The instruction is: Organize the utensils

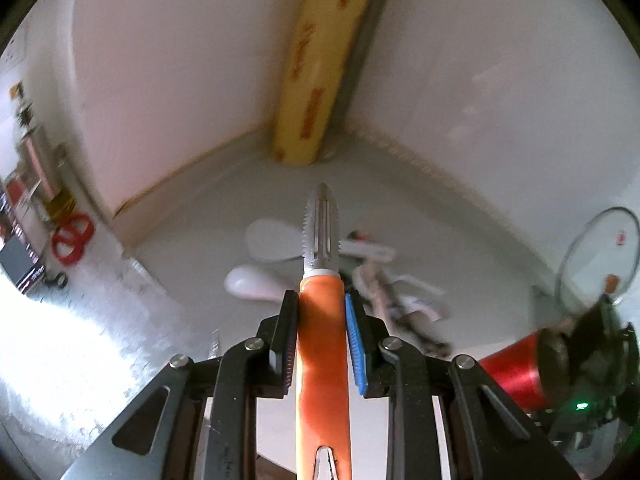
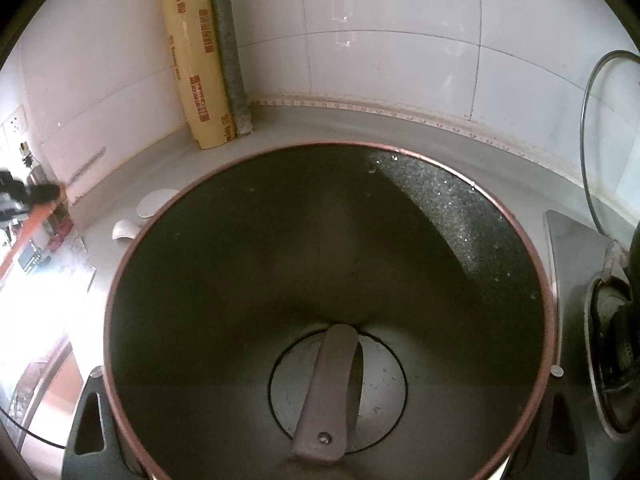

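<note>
1. My left gripper (image 1: 320,300): the jaws are nearly closed, with the black pad and the blue pad pressed on either side of the orange peeler (image 1: 322,340). The grip sits on the upper handle and the rest of the handle runs back between the fingers.
2. The peeler's serrated blade (image 1: 323,232) points straight ahead, clear of the grey counter (image 1: 440,208) below it.
3. My right gripper (image 2: 324,420): the jaws are wide and the red container (image 2: 320,145) fills the gap between them, held tilted. Its wall hides the pads, so I read the grip from the fingers flanking it.
4. The container's inside is dark and speckled. At its bottom a grey handle-like piece (image 2: 328,392) with a screw lies across a pale round patch. I cannot tell what it is.
5. From the left wrist view, the container is low at the right edge, well apart from the peeler.
6. On the counter past the blade are two white spoons (image 1: 256,282), one just beyond the other.
7. Right of them is a loose pile of utensils (image 1: 388,288), too blurred to name singly.
8. A glass lid (image 1: 596,252) leans at the far right.
9. Red scissors (image 1: 72,240) are at the far left.
10. Farthest away, a roll of cling film (image 1: 316,80) stands upright in the corner of the tiled wall (image 1: 160,80).
</note>
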Demonstrator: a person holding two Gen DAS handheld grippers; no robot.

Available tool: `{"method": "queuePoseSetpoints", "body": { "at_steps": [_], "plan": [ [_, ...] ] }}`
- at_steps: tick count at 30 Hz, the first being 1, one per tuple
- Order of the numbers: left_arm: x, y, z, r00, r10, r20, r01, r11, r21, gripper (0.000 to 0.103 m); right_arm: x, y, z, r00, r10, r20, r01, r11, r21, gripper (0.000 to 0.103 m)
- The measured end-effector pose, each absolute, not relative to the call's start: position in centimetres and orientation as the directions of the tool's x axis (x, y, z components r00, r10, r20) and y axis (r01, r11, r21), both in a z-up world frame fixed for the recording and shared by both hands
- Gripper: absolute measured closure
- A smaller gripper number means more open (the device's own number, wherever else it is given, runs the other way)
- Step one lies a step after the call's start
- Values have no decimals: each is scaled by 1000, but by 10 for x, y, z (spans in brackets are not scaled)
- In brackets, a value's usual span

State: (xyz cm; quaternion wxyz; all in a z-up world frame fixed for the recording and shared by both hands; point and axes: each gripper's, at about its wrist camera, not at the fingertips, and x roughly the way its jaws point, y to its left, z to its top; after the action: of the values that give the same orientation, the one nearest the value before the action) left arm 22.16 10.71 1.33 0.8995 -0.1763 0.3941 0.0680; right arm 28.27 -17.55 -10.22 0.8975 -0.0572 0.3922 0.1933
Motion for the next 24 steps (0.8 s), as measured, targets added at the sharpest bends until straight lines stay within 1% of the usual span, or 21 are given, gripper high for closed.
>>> {"method": "queuePoseSetpoints", "body": {
  "at_steps": [2,6,9,15,24],
  "plan": [
    [221,100,25,706,-39,-707,-222,936,-273,79,282,-176,-102,619,303,-725,-393,918,49,6],
    [227,80,46,746,-140,-651,-111,938,-329,79,280,-177,-102,620,306,-723,-394,918,50,6],
    [235,65,54,750,-216,-625,-34,932,-362,79,279,-178,-101,620,310,-721,-396,917,54,6],
    [245,32,59,728,-318,-608,81,920,-384,79,277,-180,-98,626,318,-712,-400,915,56,6],
    [252,-4,55,658,-419,-625,186,895,-405,79,278,-182,-97,624,326,-710,-406,912,62,6]
  ]
}}
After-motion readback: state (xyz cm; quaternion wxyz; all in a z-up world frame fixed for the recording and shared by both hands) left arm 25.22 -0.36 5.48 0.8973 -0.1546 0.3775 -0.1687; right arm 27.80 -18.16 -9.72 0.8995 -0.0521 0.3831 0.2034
